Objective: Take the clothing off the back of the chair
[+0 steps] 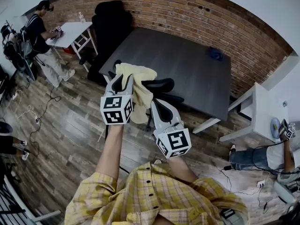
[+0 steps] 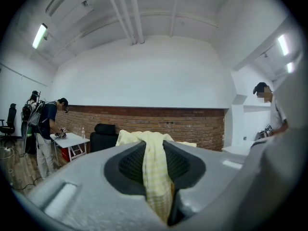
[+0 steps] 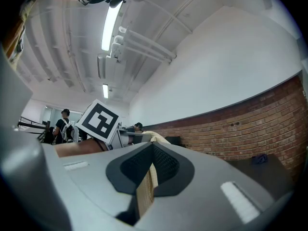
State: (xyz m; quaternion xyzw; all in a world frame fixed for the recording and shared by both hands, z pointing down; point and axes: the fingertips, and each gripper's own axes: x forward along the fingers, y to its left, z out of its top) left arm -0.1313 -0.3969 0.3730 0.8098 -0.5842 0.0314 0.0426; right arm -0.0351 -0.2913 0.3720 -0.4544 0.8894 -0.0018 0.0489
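Brick room, tabletop (image 1: 187,64) at 1 o'clock; left gripper (image 1: 123,82) and right gripper (image 1: 156,106) jaws clench cloth (image 1: 138,76) to pull it off chair (image 1: 161,84).

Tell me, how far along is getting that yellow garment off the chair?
Done: the left gripper and the right gripper are both shut on the garment. In hand: it hangs bunched from the left one, in front of the chair back; whether it touches the chair is unclear. Left: carrying it clear of the chair.
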